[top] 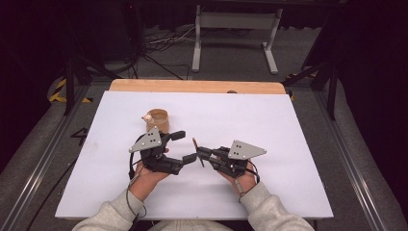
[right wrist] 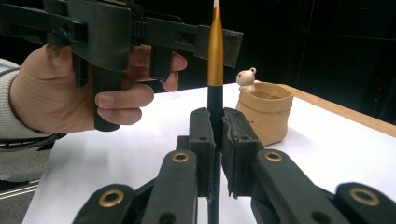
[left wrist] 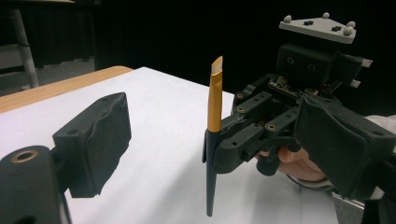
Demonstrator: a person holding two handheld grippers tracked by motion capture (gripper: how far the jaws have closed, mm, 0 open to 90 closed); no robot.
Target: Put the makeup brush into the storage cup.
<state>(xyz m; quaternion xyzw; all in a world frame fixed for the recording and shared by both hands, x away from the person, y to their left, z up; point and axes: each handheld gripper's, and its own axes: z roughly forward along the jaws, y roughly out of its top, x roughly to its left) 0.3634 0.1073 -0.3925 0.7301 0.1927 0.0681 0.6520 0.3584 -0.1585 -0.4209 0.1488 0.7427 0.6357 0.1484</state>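
Two grippers meet at mid-table: the right gripper (right wrist: 215,140) is clenched on a brush (right wrist: 215,60), holding it upright so its handle stands free for a handover. Left gripper (top: 186,146) has its jaws spread either side of it, gripping nothing. Behind sits a tan pot (top: 158,119), likely the brush's holder

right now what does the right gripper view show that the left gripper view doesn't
Right gripper view alone: the tan pot with a small bear figure on its rim, and the right gripper shut on the brush's dark handle. Left gripper view alone: the brush's angled tip and the left gripper's own open jaws. Both share the upright makeup brush and the white table.
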